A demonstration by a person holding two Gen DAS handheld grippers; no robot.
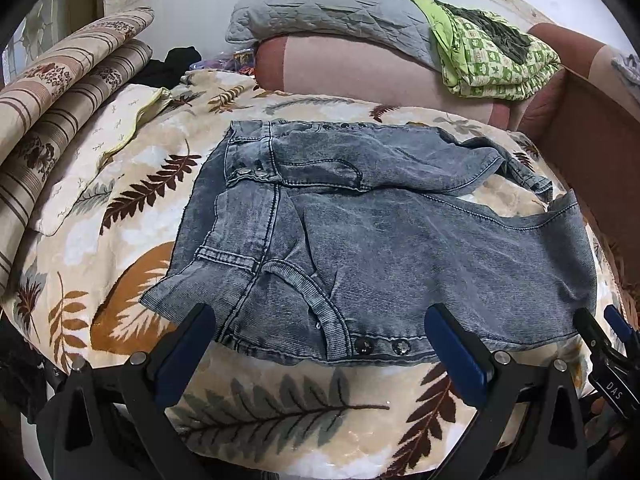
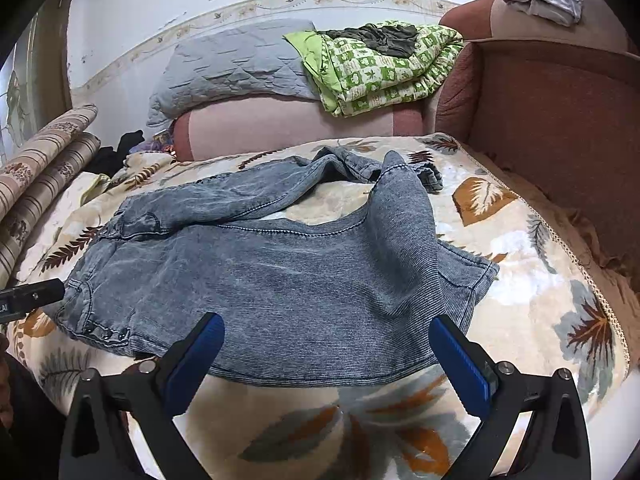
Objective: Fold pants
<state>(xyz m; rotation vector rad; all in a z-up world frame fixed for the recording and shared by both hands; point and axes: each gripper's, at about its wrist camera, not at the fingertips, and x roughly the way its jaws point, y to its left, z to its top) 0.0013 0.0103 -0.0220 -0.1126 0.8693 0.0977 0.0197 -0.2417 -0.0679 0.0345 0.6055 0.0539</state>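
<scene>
Grey washed denim pants (image 1: 380, 240) lie on a leaf-patterned blanket (image 1: 280, 404), waistband to the left, legs folded back over themselves to the right. They also show in the right wrist view (image 2: 280, 280). My left gripper (image 1: 320, 316) is open, its blue-padded fingers straddling the near edge of the pants by the snap buttons (image 1: 384, 346). My right gripper (image 2: 328, 328) is open over the near edge of the folded leg. The right gripper also shows at the right edge of the left view (image 1: 600, 328).
A pink sofa cushion (image 2: 280, 124) with a grey quilted pillow (image 2: 232, 72) and a green patterned blanket (image 2: 380, 68) stands behind. A brown armrest (image 2: 560, 120) rises on the right. Striped rolled bedding (image 1: 60, 100) lies left.
</scene>
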